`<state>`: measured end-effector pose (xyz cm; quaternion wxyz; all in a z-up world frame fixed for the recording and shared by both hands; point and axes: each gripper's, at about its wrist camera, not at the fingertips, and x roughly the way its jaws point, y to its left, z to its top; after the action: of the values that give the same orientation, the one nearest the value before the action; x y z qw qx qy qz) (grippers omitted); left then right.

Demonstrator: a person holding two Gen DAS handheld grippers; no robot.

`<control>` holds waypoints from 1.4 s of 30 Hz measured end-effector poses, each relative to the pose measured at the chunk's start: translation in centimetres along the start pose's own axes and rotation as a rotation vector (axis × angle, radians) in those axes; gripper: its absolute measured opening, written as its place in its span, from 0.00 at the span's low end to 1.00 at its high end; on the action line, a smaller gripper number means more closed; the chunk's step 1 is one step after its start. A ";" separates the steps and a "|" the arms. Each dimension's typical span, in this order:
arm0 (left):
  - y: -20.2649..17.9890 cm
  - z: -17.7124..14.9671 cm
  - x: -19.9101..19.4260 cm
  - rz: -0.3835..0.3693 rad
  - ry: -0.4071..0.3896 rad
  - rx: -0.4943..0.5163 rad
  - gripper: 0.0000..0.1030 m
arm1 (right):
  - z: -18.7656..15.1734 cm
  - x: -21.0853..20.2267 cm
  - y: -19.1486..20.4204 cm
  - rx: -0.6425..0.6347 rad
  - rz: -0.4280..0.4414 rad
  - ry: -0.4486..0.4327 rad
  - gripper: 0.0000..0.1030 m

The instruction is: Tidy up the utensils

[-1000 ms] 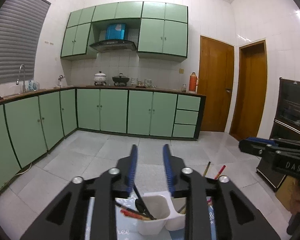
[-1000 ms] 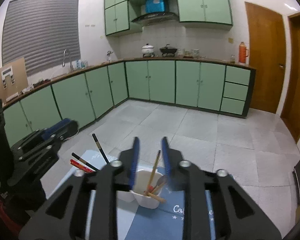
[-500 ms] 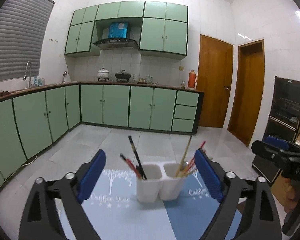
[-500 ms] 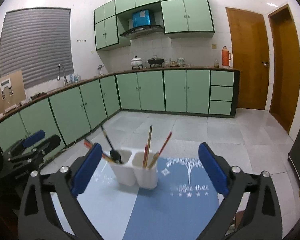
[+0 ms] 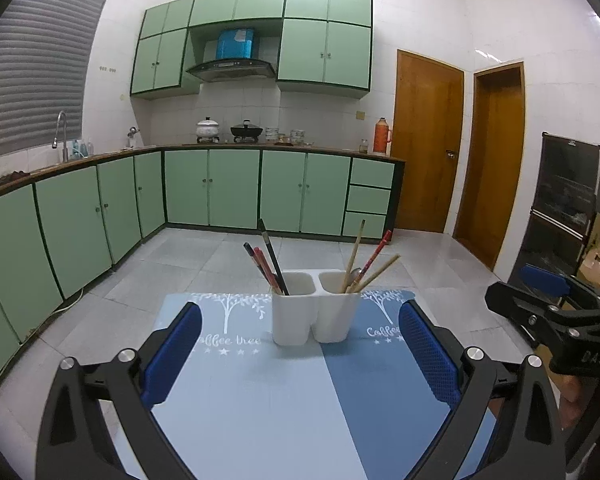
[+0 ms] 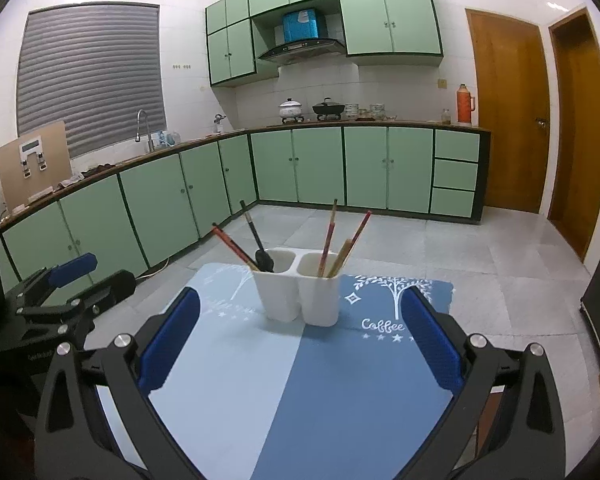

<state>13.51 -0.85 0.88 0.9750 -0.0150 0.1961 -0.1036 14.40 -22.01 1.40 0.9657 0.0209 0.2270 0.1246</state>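
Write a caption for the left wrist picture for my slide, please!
Open left gripper faces a white two-cup holder of chopsticks on a blue mat.

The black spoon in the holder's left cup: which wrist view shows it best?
The right wrist view: the black spoon shows its bowl above the rim of the white holder. In the left wrist view, only the spoon's dark handle shows among the red chopsticks; the bowl is hidden.
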 end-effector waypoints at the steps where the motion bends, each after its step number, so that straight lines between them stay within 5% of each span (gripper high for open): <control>1: -0.1 -0.1 -0.4 0.000 -0.003 0.005 0.94 | -0.1 -0.3 0.2 0.000 0.002 0.000 0.95; 42: -1.0 -0.7 -3.3 0.009 -0.031 0.026 0.94 | -1.4 -1.9 1.3 -0.015 0.013 -0.005 0.95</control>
<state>10.10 -1.16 1.60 0.9785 -0.0032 0.1798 -0.1014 11.89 -21.26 1.11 0.9655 0.0152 0.2236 0.1323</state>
